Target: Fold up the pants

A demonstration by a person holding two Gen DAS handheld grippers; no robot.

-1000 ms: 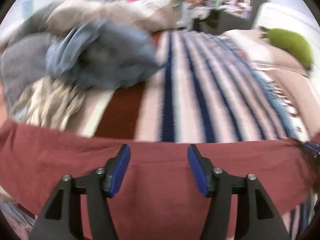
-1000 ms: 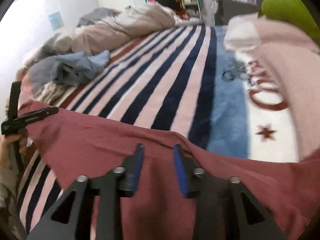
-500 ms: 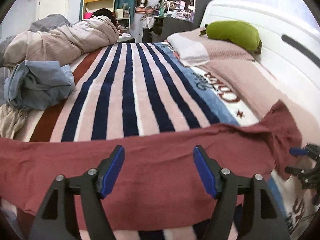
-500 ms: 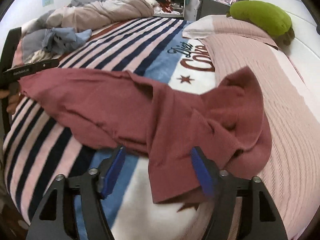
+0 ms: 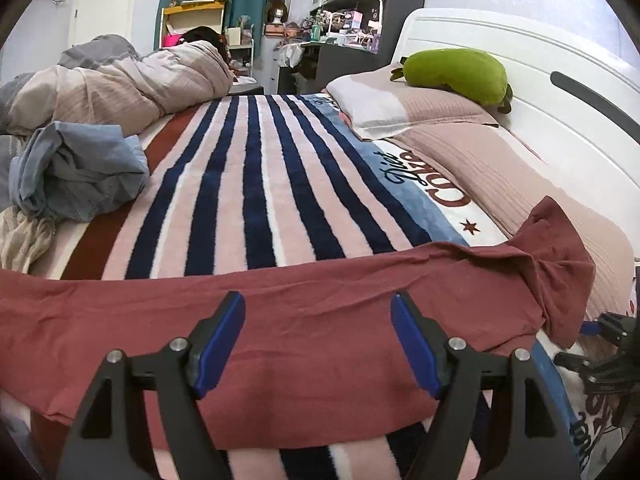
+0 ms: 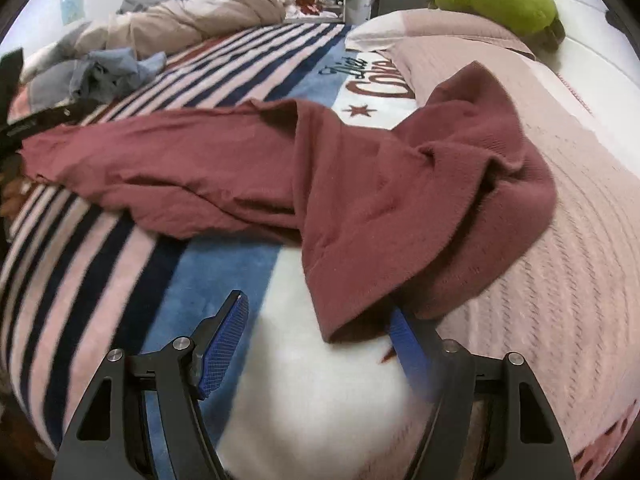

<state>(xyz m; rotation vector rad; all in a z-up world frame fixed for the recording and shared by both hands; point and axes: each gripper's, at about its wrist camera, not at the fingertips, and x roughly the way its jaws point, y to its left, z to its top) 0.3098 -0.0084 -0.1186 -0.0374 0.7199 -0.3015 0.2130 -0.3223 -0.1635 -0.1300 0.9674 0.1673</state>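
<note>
Maroon pants [image 5: 304,328] are lying stretched across the striped bed [image 5: 256,184], waist end crumpled; left tool [image 5: 318,340] and right tool [image 6: 320,344] are gaping, empty

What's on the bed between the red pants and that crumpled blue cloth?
Only bare striped blanket lies between the red pants and the crumpled blue cloth. The left wrist view shows it best.

Pants [image 6: 360,184]: matt maroon knit cloth. Blanket [image 5: 256,184]: plush fleece. Tongs pads [image 6: 224,340]: textured blue rubber.
</note>
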